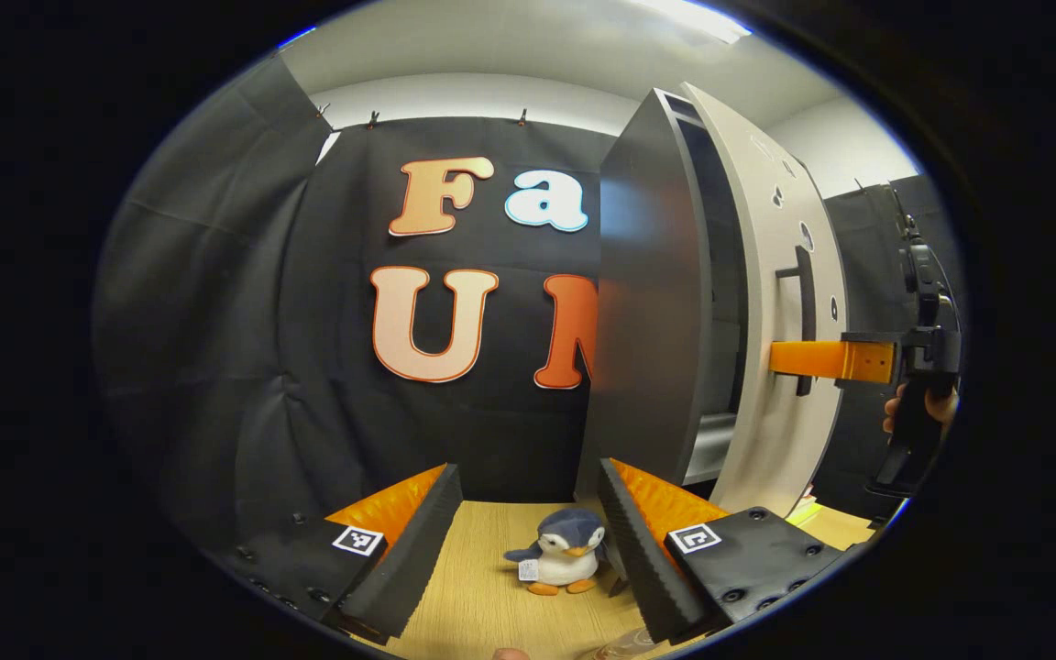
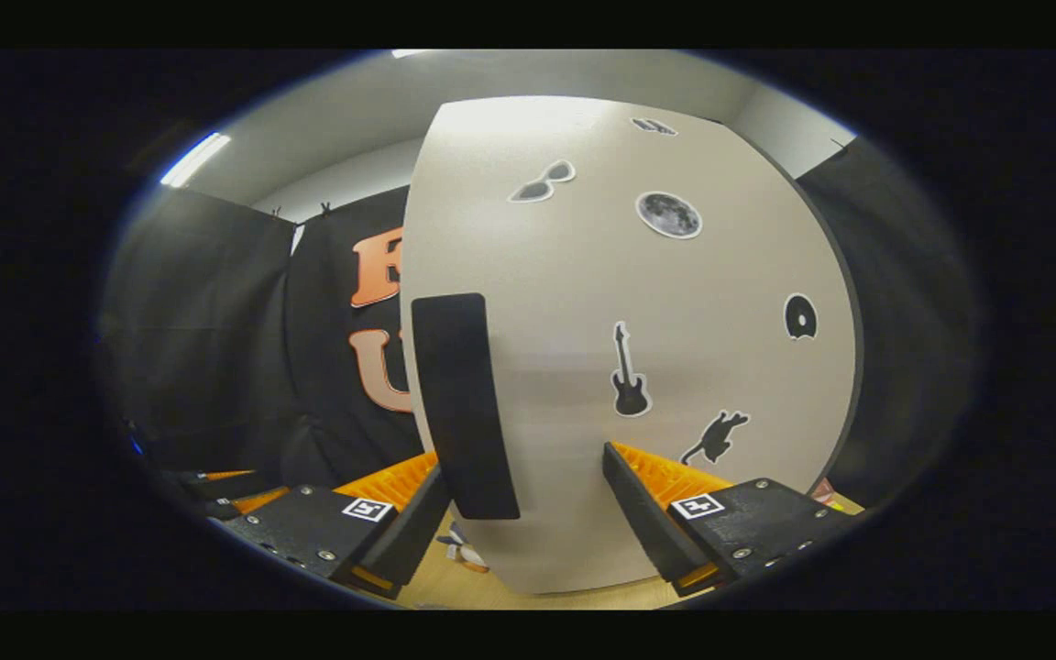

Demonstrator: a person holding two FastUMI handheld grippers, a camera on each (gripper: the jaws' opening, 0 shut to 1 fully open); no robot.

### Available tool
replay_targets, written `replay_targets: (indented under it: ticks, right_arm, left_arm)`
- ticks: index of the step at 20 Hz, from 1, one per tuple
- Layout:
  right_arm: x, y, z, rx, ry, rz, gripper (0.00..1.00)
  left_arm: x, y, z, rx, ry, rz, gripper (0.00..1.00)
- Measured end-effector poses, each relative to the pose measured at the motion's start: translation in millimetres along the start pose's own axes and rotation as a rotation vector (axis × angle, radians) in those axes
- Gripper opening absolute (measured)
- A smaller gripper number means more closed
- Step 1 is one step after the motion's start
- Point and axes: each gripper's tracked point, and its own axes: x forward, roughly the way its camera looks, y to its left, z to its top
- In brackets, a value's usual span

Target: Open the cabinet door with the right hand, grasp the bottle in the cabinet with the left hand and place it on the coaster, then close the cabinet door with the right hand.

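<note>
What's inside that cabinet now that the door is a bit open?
Through the gap past the cabinet door, the left gripper view shows only the cabinet's dark interior and a pale shelf edge low down. The door covers the rest, so no contents can be made out.

Recording booth: black cloth wall (image 1: 216, 302); wooden table (image 1: 482, 577); prop cabinet (image 1: 656, 302); ceiling light (image 1: 684, 18)

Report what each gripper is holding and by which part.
Nothing is held. The left gripper is open and empty; the right gripper is open, its fingers straddling the cabinet door's handle, not clamping it.
</note>
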Motion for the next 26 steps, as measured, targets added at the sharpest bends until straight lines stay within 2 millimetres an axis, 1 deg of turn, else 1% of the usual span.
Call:
replay_targets:
  ticks: [4, 5, 6, 8, 11, 14, 17, 19, 21, 22, 24, 25, 26]
  right_arm:
    - [11.0, -1.7, 2.3, -0.039, 0.005, -0.037, 0.95]
    - [16.6, -3.6, 1.6, -0.044, 0.007, -0.048, 0.95]
    - [19.3, -3.9, 1.5, -0.045, 0.007, -0.06, 0.95]
    - [20.2, -5.6, 2.6, -0.044, 0.0, -0.082, 0.95]
    - [26.9, -8.4, 3.2, -0.04, -0.012, -0.113, 0.96]
    - [30.8, -9.3, 4.2, -0.037, -0.024, -0.136, 0.96]
    - [30.2, -10.4, 4.7, -0.035, -0.034, -0.149, 0.96]
    - [31.7, -10.1, 4.5, -0.029, -0.039, -0.148, 0.96]
    - [30.4, -8.5, 3.3, -0.015, -0.029, -0.14, 0.96]
    - [29.3, -7.8, 3.4, -0.008, -0.027, -0.136, 0.96]
    - [24.0, -6.0, 3.9, -0.001, -0.029, -0.119, 0.96]
    - [19.3, -5.1, 3.8, 0.001, -0.027, -0.108, 0.96]
    - [13.7, -4.1, 3.4, -0.001, -0.025, -0.095, 0.96]
  left_arm:
    - [3.7, -0.1, -4.3, -0.016, 0.013, -0.014, 0.97]
    - [4.8, -0.1, -6.0, -0.019, 0.016, -0.016, 0.97]
    - [5.3, 1.2, -6.9, -0.019, 0.018, -0.018, 0.96]
    - [4.6, 2.0, -5.1, -0.014, 0.02, -0.019, 0.96]
    - [2.5, 3.6, -5.2, -0.006, 0.017, -0.017, 0.96]
    - [-0.8, 6.4, -5.1, -0.008, 0.02, -0.014, 0.99]
    - [-3.2, 13.1, -9.0, -0.007, 0.032, -0.007, 0.99]
    - [-1.2, 12.8, -11.0, -0.009, 0.034, -0.009, 0.96]
    - [0.0, 13.5, -8.3, 0.0, 0.029, -0.001, 0.98]
    - [0.5, 13.6, -5.8, 0.001, 0.024, 0.005, 0.95]
    - [-0.9, 10.5, -2.2, -0.001, 0.019, 0.014, 0.99]
    - [-2.5, 7.4, -0.9, 0.003, 0.018, 0.019, 0.96]
    - [-3.3, 5.2, 0.4, 0.008, 0.015, 0.024, 0.95]
